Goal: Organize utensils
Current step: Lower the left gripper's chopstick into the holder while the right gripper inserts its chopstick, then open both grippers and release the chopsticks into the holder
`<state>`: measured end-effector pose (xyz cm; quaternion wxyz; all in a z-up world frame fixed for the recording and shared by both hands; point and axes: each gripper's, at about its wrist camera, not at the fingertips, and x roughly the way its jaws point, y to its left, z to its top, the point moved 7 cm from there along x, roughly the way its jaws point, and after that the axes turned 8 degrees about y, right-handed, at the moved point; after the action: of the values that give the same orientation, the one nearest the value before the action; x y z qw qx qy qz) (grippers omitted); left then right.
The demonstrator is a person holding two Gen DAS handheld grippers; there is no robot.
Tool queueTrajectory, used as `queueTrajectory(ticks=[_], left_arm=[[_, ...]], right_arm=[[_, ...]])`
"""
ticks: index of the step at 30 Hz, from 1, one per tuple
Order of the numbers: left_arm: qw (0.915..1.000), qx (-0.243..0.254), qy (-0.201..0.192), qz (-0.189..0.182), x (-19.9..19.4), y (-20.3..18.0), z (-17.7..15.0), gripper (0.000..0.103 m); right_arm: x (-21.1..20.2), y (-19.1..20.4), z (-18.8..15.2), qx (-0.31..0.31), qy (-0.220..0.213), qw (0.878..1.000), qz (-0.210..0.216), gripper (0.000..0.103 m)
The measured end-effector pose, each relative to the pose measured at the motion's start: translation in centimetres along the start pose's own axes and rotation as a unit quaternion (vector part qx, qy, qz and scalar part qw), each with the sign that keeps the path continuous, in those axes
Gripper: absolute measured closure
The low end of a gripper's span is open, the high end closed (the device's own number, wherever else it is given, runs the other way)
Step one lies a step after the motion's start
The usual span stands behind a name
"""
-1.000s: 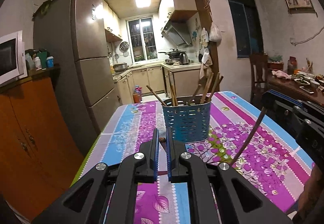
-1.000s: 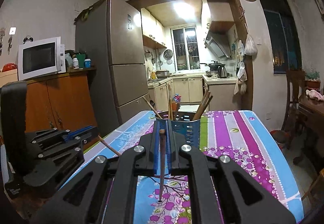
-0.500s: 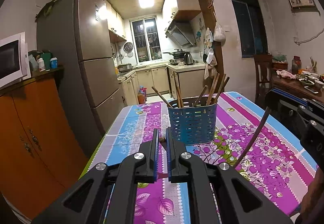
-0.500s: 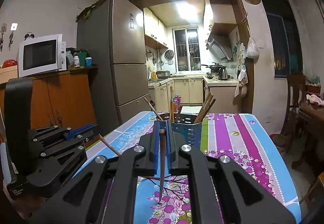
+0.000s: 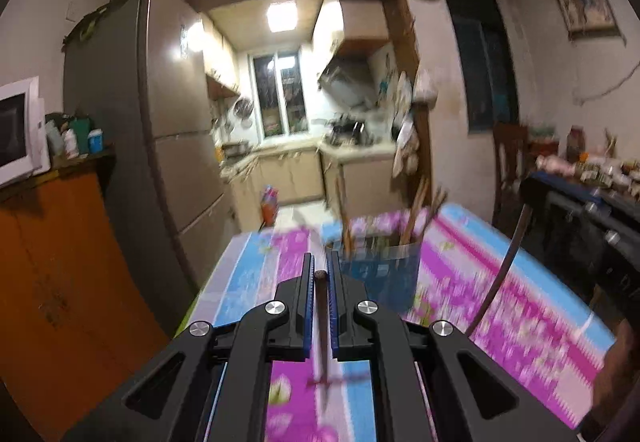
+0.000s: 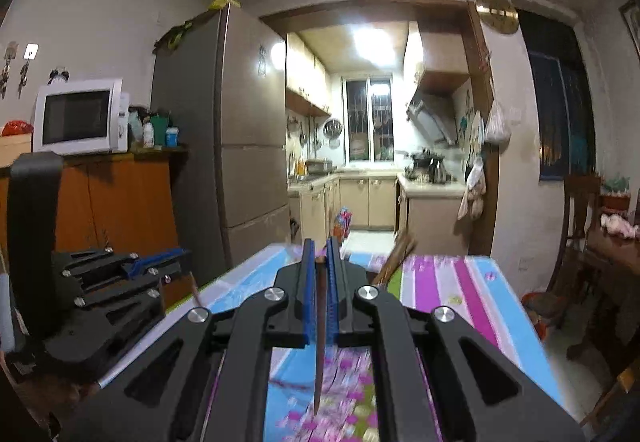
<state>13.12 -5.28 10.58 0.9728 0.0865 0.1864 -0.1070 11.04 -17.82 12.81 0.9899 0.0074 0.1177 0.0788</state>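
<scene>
The left gripper (image 5: 319, 274) is clamped on a dark chopstick (image 5: 322, 330) that hangs down between its blue pads above the flowered tablecloth (image 5: 460, 282), and the right gripper (image 6: 319, 258) grips another chopstick (image 6: 319, 342) in the same way, its tip pointing down at the cloth. Just beyond the left gripper, on the table, stands the blue holder (image 5: 378, 274) with several chopsticks leaning in it; the picture is blurred there. Farther away are the fridge (image 6: 240, 146) and the lit kitchen.
</scene>
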Motion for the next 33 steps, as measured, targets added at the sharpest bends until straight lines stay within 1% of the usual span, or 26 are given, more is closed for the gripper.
queueTrajectory(ticks=[1, 2, 4, 7, 9, 11, 12, 15, 17, 19, 21, 24, 28, 31, 33], left_arm=[[1.0, -0.002, -0.007, -0.006, 0.1, 0.1, 1.1, 0.095], [0.9996, -0.006, -0.019, -0.019, 0.3, 0.2, 2.9, 0.095], [0.9987, -0.006, -0.041, -0.029, 0.8, 0.3, 5.8, 0.095], [0.9954, -0.011, -0.078, -0.055, 2.3, 0.4, 10.7, 0.095], [0.993, -0.021, -0.087, -0.076, 3.6, 0.4, 12.8, 0.095], [0.9897, -0.04, -0.095, -0.099, 5.7, 0.7, 14.9, 0.095], [0.9885, -0.046, -0.1, -0.105, 6.6, 0.8, 15.6, 0.095], [0.9861, -0.055, -0.116, -0.106, 9.5, 1.2, 16.9, 0.095], [0.9845, -0.066, -0.12, -0.11, 11.7, 1.4, 17.2, 0.095], [0.9848, -0.073, -0.109, -0.114, 13.5, 1.4, 16.8, 0.095], [0.9863, -0.073, -0.098, -0.11, 15.5, 1.4, 15.9, 0.095], [0.9892, -0.064, -0.073, -0.11, 18.1, 1.1, 14.1, 0.095], [0.9917, -0.048, -0.048, -0.109, 20.2, 0.1, 11.7, 0.095], [0.9933, -0.035, -0.028, -0.106, 21.6, -0.9, 10.0, 0.095], [0.9951, -0.024, -0.017, -0.095, 22.6, -1.1, 8.8, 0.095]], right_arm=[[0.3, -0.3, 1.0, 0.001, -0.007, 1.0, 0.0, 0.098], [0.7, -0.7, 2.2, 0.001, -0.015, 1.0, -0.001, 0.098], [1.6, -1.7, 4.5, 0.003, -0.029, 1.0, -0.006, 0.098], [3.2, -3.2, 7.8, 0.006, -0.051, 0.998, -0.019, 0.098], [4.4, -4.3, 9.9, 0.011, -0.07, 0.997, -0.028, 0.098], [5.8, -5.3, 11.2, 0.016, -0.08, 0.996, -0.036, 0.098], [6.7, -5.9, 11.6, 0.019, -0.083, 0.996, -0.039, 0.098], [9.4, -7.2, 12.0, 0.029, -0.083, 0.995, -0.043, 0.098], [11.1, -7.9, 11.6, 0.035, -0.078, 0.995, -0.044, 0.098], [12.8, -8.5, 10.8, 0.045, -0.068, 0.996, -0.041, 0.098], [14.5, -9.2, 9.7, 0.057, -0.053, 0.996, -0.035, 0.098], [16.1, -9.5, 7.8, 0.07, -0.031, 0.997, -0.022, 0.098], [18.1, -9.0, 5.7, 0.08, 0.001, 0.997, -0.009, 0.098], [19.3, -8.3, 4.1, 0.078, 0.026, 0.997, -0.008, 0.098], [20.0, -8.0, 3.2, 0.075, 0.04, 0.996, -0.011, 0.098]])
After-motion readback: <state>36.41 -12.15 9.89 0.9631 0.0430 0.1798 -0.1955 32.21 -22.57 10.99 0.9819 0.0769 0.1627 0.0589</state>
